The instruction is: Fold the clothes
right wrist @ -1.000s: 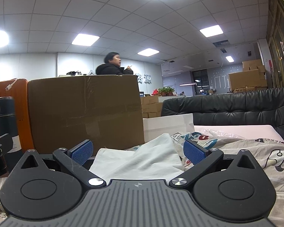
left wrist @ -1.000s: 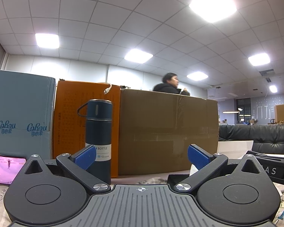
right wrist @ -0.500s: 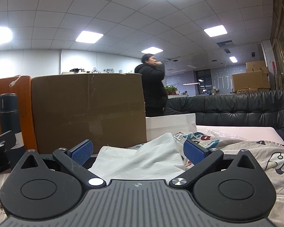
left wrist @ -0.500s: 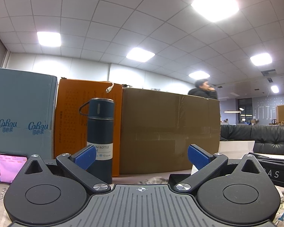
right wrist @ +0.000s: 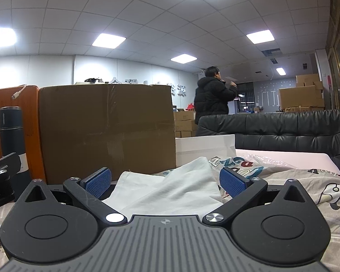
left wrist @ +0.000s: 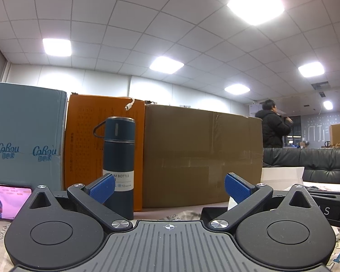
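Note:
A crumpled white garment (right wrist: 170, 190) lies on the patterned sheet (right wrist: 310, 188) right in front of my right gripper (right wrist: 165, 182). That gripper is open, its blue pads wide apart on either side of the cloth, and I cannot tell whether they touch it. My left gripper (left wrist: 168, 184) is open too, low over the surface, with nothing between its pads. In the left wrist view only a sliver of white cloth (left wrist: 232, 202) shows behind the right pad. The right gripper's black body (left wrist: 328, 206) sits at that view's right edge.
A dark blue bottle (left wrist: 119, 158) stands just ahead of the left gripper. Behind it are a brown carton (left wrist: 201, 156), an orange box (left wrist: 83, 145) and a blue-grey box (left wrist: 25, 136). A lit phone (left wrist: 6, 199) leans at left. A black sofa (right wrist: 283, 131) and a person (right wrist: 213, 99) lie beyond.
Both grippers have stayed put and open. The person behind the brown carton has walked to the right, out from behind it. The garment lies as before.

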The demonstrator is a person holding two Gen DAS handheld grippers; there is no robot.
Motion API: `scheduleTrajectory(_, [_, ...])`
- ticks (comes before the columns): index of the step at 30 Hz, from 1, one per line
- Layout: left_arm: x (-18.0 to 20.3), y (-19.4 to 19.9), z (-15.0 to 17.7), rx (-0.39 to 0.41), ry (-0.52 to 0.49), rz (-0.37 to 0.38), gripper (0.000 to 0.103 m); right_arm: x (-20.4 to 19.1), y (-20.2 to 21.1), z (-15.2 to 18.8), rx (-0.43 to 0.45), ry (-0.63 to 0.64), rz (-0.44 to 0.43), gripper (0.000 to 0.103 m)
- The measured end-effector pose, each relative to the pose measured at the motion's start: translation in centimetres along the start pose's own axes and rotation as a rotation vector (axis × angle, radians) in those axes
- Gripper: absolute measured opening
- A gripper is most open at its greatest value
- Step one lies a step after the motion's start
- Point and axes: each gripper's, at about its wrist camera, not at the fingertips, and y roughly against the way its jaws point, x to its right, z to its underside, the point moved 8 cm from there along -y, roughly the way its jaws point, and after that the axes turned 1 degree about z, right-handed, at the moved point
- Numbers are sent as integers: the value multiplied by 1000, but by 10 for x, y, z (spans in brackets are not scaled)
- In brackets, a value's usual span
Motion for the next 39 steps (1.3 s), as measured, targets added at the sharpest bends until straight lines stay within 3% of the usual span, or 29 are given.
scheduleTrajectory(39, [0, -1, 1, -7, -5, 1, 103, -3, -1, 3, -28, 4, -22, 103])
